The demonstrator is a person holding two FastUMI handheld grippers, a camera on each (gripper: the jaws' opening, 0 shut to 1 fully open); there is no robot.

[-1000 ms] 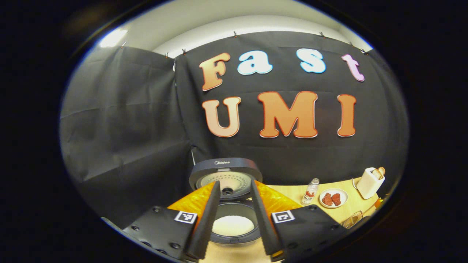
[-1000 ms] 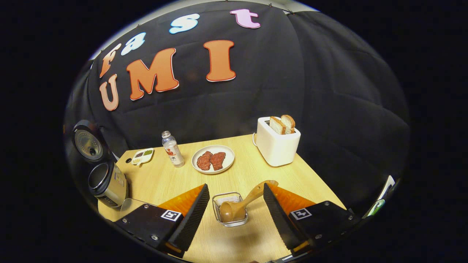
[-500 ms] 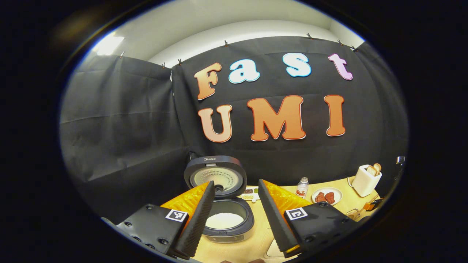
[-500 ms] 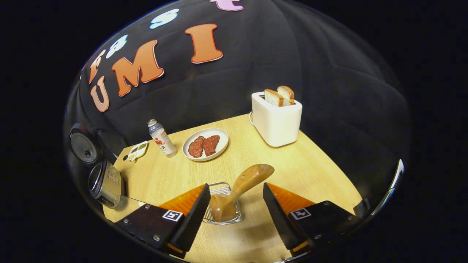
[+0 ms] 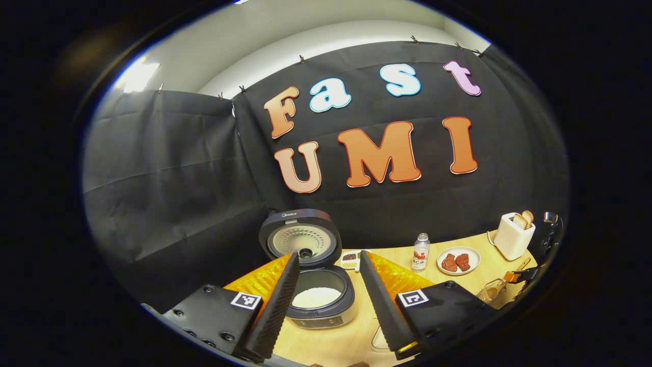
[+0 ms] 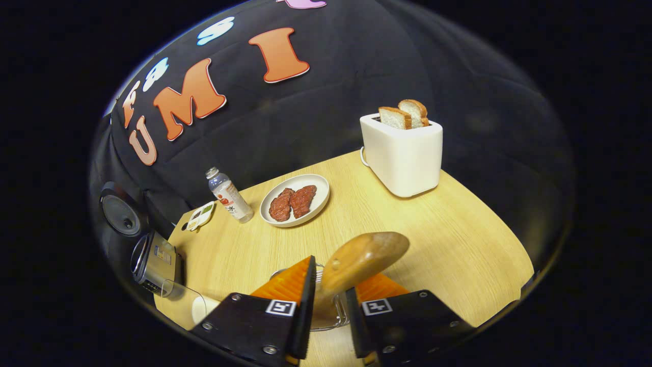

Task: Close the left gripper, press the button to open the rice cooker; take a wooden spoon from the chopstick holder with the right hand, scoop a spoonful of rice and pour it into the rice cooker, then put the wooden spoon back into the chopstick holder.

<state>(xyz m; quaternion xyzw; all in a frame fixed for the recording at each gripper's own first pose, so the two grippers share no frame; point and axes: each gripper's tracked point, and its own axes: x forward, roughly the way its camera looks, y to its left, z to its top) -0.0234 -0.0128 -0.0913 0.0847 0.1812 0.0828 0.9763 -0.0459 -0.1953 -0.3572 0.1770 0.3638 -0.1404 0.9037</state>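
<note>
The rice cooker (image 5: 318, 306) stands open, its lid (image 5: 299, 239) upright and white rice in the pot. My left gripper (image 5: 328, 255) hangs open in front of it, holding nothing. In the right gripper view, the wooden spoon (image 6: 364, 257) leans out of the wire chopstick holder (image 6: 333, 318), handle end up. My right gripper (image 6: 331, 285) is shut on the spoon's handle just above the holder. The open rice cooker (image 6: 153, 260) sits at the table's far left in that view. The right gripper (image 5: 517, 275) also shows far right in the left gripper view, by the holder (image 5: 491, 290).
On the wooden table (image 6: 448, 229) stand a white toaster (image 6: 402, 155) with two bread slices, a plate of meat (image 6: 295, 200), a small bottle (image 6: 229, 196) and a small condiment dish (image 6: 199, 216). A clear container (image 6: 191, 303) sits near the cooker at the front edge.
My right gripper came down over the spoon and shut on its handle. My left gripper drew back from the cooker and stayed open.
</note>
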